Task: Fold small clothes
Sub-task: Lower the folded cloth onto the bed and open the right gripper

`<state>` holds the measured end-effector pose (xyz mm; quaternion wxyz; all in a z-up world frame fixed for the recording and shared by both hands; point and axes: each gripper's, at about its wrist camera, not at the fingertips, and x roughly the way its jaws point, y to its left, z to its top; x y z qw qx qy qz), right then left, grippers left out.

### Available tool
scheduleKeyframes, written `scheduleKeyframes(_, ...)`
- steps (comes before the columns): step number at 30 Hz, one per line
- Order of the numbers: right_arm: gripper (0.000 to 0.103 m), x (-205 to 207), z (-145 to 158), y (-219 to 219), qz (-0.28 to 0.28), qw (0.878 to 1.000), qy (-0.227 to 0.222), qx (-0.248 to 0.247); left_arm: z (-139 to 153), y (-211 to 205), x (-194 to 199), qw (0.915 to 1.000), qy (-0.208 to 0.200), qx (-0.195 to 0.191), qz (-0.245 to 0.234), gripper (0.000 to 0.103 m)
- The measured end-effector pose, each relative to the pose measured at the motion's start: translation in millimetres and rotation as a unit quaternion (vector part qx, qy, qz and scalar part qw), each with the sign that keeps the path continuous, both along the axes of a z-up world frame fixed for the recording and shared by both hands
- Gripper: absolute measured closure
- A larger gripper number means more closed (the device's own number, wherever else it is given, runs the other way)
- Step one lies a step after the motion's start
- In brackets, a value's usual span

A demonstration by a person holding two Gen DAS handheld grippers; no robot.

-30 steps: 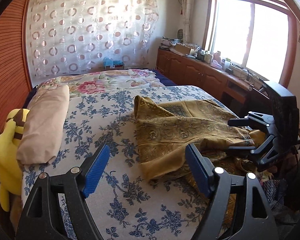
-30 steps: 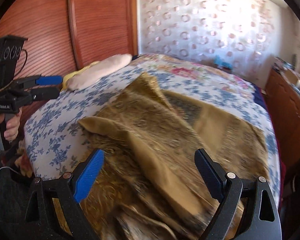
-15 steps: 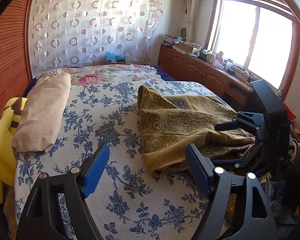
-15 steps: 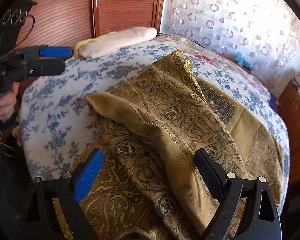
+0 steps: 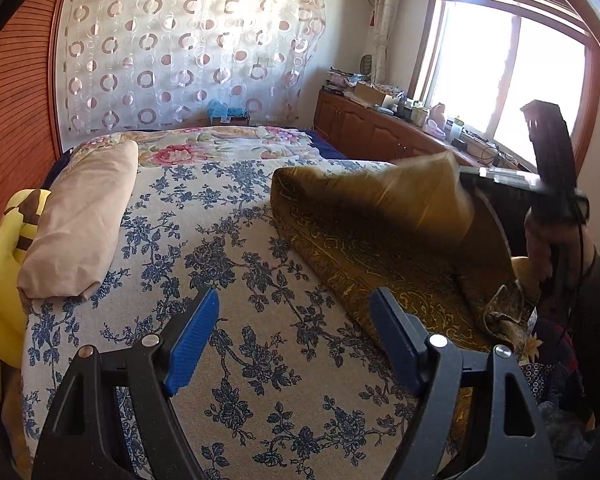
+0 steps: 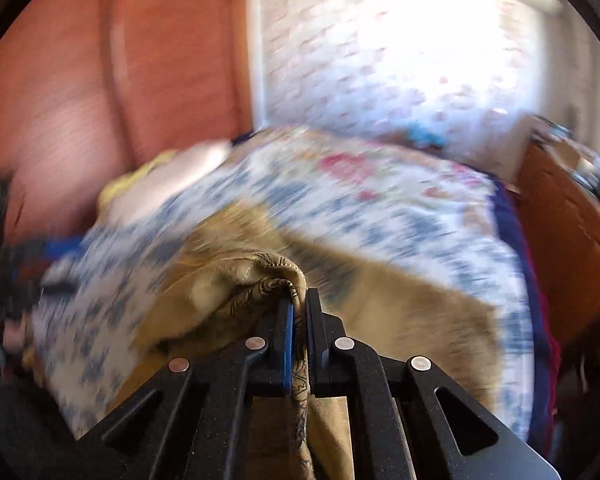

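Observation:
A mustard-gold patterned cloth [image 5: 380, 232] lies on the right half of the bed. One edge of the cloth [image 6: 260, 276] is pinched between the blue pads of my right gripper [image 6: 298, 308], which is shut on it and holds that edge lifted off the bed. From the left wrist view the right gripper [image 5: 466, 172] shows at the far right, blurred, with the raised fold at its tip. My left gripper [image 5: 296, 336] hovers over the near part of the bed, open, with nothing between its fingers [image 5: 192, 340].
The bed [image 5: 220, 240] has a blue floral cover. A beige pillow [image 5: 80, 216] and a yellow plush toy [image 5: 4, 264] lie along its left side by the red wooden wall. A cluttered wooden cabinet [image 5: 380, 128] runs under the window on the right.
My right gripper has closed on the cloth's edge and risen, pulling a fold up off the bed. The left gripper stays open and has hardly moved.

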<state>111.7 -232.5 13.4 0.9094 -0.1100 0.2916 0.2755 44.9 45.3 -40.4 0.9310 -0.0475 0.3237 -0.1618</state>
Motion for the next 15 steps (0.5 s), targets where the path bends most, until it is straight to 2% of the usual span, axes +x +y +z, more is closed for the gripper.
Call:
scheduleKeyframes(2,0.098,17.1,10.2,-30.1,-0.057,0.998,0.002,0.020,-0.6,-1.7,-0.4,1.0000,0.000,0.001,-0.002,0.024)
scheduleKeyframes(4,0.097,37.9,8.6,-60.9,-0.117,0.992,0.027,0.027,-0.7,-2.9,-0.4,1.0000,0.000,-0.001,-0.004,0.024)
scheduleKeyframes(6,0.096,49.7,-0.8,-82.4,-0.174,0.984,0.039,-0.006,-0.3,-5.0,-0.6,1.0000,-0.001,0.001,-0.007,0.024)
scheduleKeyframes(7,0.088,49.5,-4.4,-90.7,-0.197,0.979,0.037,-0.021,-0.4,-6.0,-0.7,1.0000,-0.001,0.002,-0.008,0.024)
scheduleKeyframes(10,0.062,38.1,-10.0,-105.7,-0.204,0.978,0.044,-0.026,-1.7,-10.4,2.1,0.9999,0.002,0.002,-0.012,0.024)
scheduleKeyframes(15,0.061,-1.9,-10.0,-112.4,-0.173,0.984,0.034,-0.006,-3.4,-20.7,4.0,0.9998,0.003,0.007,-0.018,0.024)
